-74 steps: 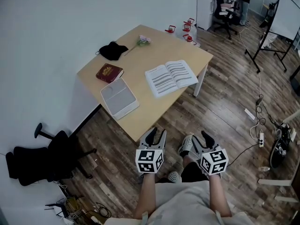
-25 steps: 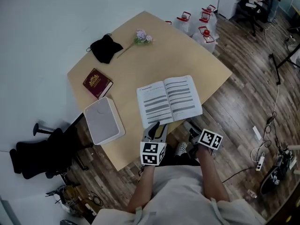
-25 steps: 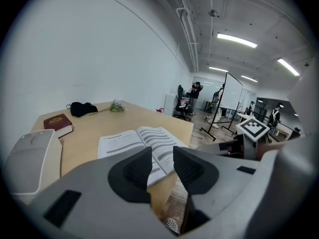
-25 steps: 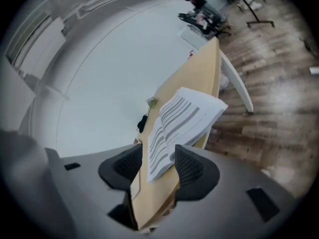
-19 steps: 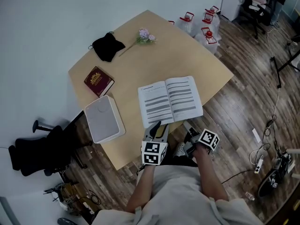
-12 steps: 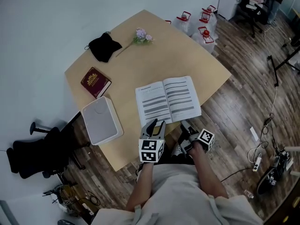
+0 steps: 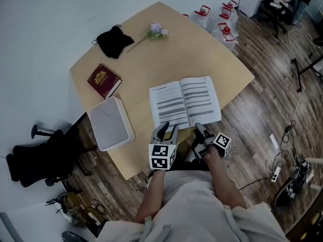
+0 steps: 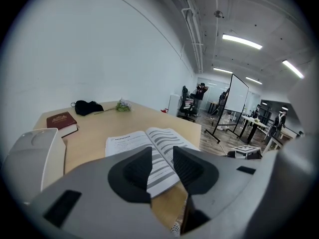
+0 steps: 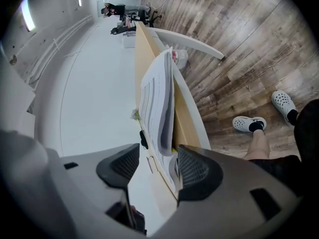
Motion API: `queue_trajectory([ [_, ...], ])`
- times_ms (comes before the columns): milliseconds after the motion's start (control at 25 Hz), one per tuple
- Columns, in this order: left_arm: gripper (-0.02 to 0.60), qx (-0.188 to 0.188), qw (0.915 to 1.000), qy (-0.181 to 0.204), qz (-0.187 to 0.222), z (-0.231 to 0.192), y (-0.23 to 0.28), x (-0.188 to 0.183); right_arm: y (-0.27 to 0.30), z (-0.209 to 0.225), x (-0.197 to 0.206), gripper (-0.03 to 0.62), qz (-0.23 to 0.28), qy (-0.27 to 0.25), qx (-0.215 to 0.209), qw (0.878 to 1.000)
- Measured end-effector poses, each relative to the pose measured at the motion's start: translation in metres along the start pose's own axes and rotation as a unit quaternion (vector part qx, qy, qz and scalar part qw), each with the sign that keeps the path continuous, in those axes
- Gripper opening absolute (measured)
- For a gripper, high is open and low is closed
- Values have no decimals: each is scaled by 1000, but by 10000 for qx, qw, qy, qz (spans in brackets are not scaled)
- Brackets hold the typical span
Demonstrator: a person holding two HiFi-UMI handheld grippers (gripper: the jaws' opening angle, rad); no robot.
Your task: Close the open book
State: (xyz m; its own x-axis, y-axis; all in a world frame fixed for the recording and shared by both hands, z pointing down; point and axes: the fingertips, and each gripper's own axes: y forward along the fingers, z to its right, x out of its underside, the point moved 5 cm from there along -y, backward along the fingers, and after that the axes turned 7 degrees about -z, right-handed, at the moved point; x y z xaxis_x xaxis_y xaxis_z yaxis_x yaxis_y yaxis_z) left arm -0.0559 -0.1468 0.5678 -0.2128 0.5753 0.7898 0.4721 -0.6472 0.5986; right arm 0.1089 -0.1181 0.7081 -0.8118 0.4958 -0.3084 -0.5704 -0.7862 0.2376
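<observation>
With the open book flat on the table at centre frame, the right gripper, its jaws just opening with the book's near edge between them unpinched, should grip only the right cover, while the left gripper hovers spread and empty.

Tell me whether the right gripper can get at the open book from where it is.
Probably yes: the right gripper sits at the open book's near edge, jaws just opening wider, turned sideways, its edge in the gap but ungripped; nothing stands between.

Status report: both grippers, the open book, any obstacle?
Left gripper open, empty, near white open paper book. Right gripper: jaws just opening, book edge in gap, unpressed. Book lies flat, open. Path clear.
</observation>
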Motion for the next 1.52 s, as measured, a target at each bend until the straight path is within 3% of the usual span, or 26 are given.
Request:
queue_trajectory([
  [360, 143, 14, 9999, 23, 139, -26, 2, -15, 10, -3, -11, 232, 409, -14, 180, 9990],
  [800, 141, -9, 9997, 58, 229, -34, 2, -21, 3, -10, -33, 196, 776, 3, -65, 9970],
  [960, 141, -36, 9998, 66, 192, -34, 1, -15, 5, -4, -36, 138, 744, -83, 3, 9972],
  [1200, 140, -176, 9996, 14, 219, -38, -6, -15, 3, 2, -39, 101, 721, -101, 115, 9973],
  [1400, 35, -409, 9985, -167, 315, -43, -11, -13, 3, 2, -38, 83, 619, -162, 63, 9979],
  [1520, 21, -362, 9983, -329, 317, -41, -13, -11, 3, 2, -39, 78, 586, -186, 55, 9981],
])
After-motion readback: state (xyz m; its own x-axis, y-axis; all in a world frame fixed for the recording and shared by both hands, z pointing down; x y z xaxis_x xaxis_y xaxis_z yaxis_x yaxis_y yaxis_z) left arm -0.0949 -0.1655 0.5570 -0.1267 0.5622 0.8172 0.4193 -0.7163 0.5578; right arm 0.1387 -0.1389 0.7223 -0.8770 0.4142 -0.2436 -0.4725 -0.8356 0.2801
